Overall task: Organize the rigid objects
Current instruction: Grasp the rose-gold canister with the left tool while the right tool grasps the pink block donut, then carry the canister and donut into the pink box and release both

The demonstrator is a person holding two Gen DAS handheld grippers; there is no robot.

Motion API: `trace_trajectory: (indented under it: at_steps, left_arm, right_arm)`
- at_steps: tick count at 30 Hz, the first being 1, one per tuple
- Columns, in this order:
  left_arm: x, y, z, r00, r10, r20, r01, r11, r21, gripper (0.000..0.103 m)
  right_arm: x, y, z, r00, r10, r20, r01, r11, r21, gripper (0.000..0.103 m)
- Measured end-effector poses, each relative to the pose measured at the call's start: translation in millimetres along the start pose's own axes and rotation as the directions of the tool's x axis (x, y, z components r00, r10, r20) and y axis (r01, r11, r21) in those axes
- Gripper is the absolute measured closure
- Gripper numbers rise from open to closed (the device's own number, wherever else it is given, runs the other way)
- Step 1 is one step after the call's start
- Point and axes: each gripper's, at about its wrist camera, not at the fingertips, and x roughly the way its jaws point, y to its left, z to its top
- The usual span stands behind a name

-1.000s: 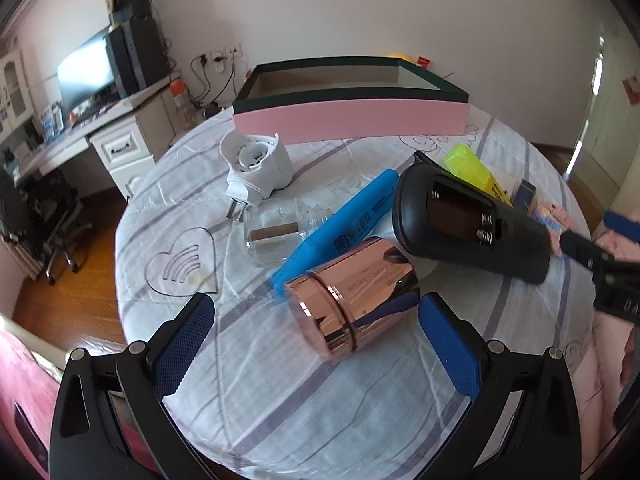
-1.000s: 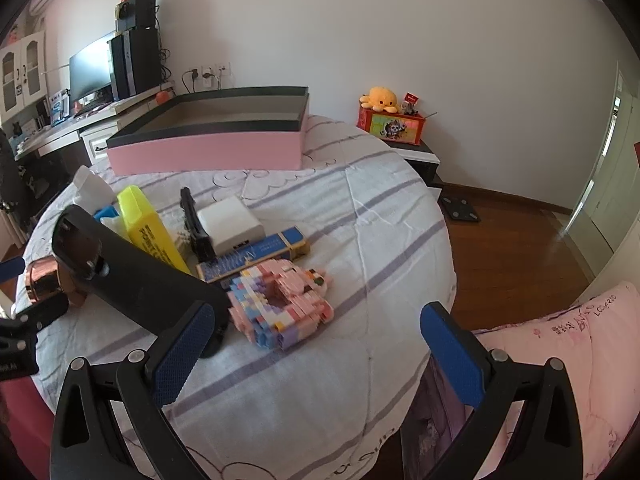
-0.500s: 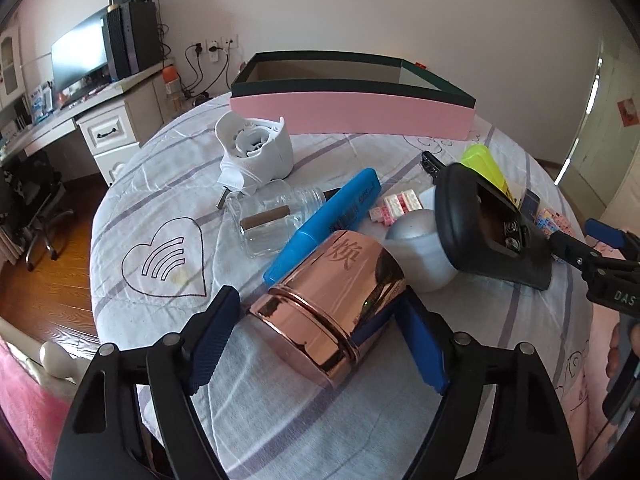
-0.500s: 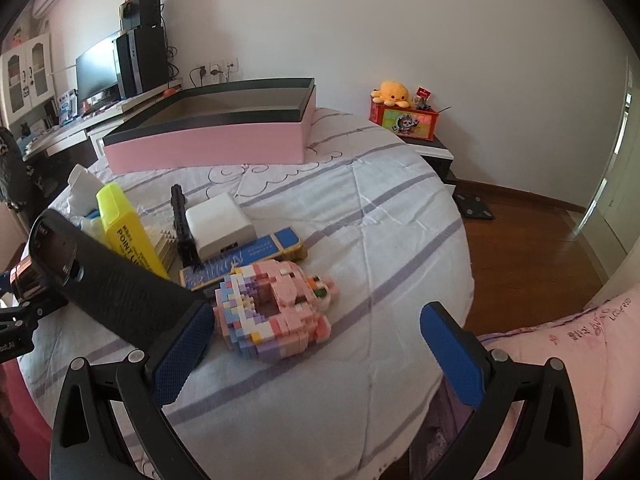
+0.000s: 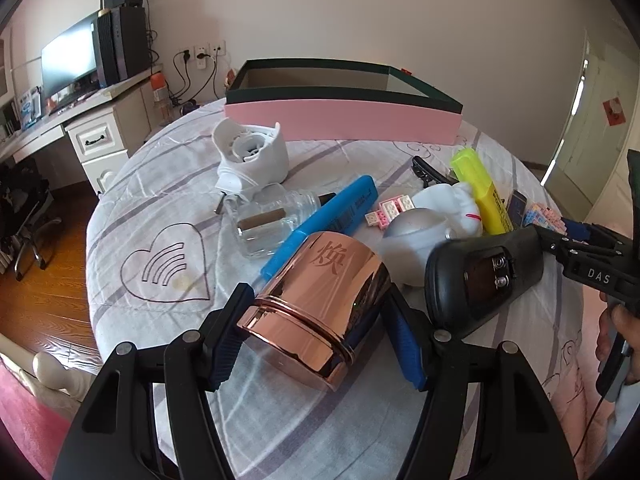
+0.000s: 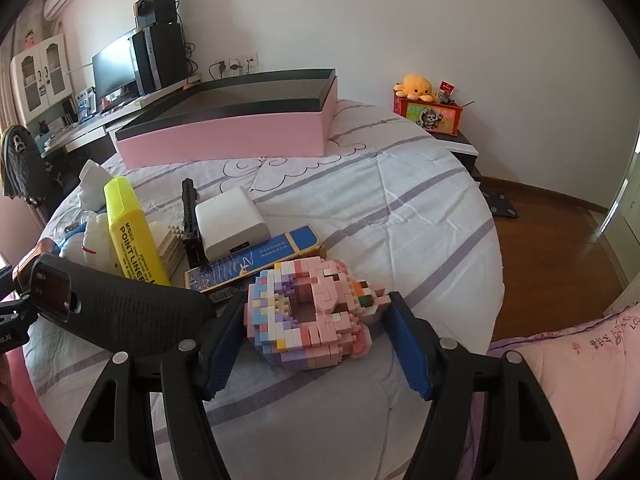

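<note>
1. Lying on its side on the round table (image 5: 152,364), one copper tin (image 5: 320,304) sits between the closing jaws of the left gripper (image 5: 316,344), its pads at both sides.
2. One pink brick toy (image 6: 316,320) sits between the closing right gripper (image 6: 316,352).
3. One pink box (image 5: 340,120) stands behind.
4. Whether the pads press yet is unclear.
5. Both grippers slant downward.

A round table (image 5: 160,360) under a white cloth with lilac stripes and a heart drawing carries a pink box (image 5: 340,120) at its far edge. On the cloth lie a rose-gold canister (image 5: 320,300), blue marker (image 5: 332,216), glass jar (image 5: 268,224), yellow highlighter (image 6: 132,232), white charger (image 6: 232,224) and pink block model (image 6: 312,320).
</note>
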Motion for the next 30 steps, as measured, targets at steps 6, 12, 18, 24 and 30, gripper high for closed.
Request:
trace_trajectory:
  at_steps: [6, 12, 18, 24, 30]
  left_arm:
    - [-9.0, 6.1, 2.3, 0.999, 0.023, 0.028, -0.022, 1.000, -0.009, 0.037]
    - [-21.2, 9.6, 13.6, 0.998, 0.026, 0.060, -0.026, 1.000, -0.001, 0.037]
    - [-31.3, 6.3, 37.7, 0.993, 0.009, 0.122, -0.011, 1.000, 0.021, 0.040]
    - [-17.3, 6.2, 55.4, 0.993, -0.016, 0.118, 0.013, 0.999, 0.030, 0.054]
    - [12.0, 13.0, 49.8, 0.999, -0.030, 0.045, 0.029, 0.999, 0.016, 0.055]
  right_arm:
    - [-8.2, 4.2, 4.9, 0.999, -0.015, 0.034, 0.015, 1.000, -0.009, 0.034]
    - [-13.6, 10.0, 12.3, 0.999, -0.006, 0.054, 0.007, 1.000, -0.019, 0.034]
    - [-27.5, 23.4, 32.2, 0.995, 0.030, 0.100, -0.025, 0.998, -0.051, 0.034]
    - [-26.3, 36.5, 53.2, 0.991, 0.069, 0.113, -0.060, 0.995, -0.082, 0.034]
    - [-9.2, 43.4, 59.3, 0.992, 0.098, 0.085, -0.090, 0.992, -0.092, 0.034]
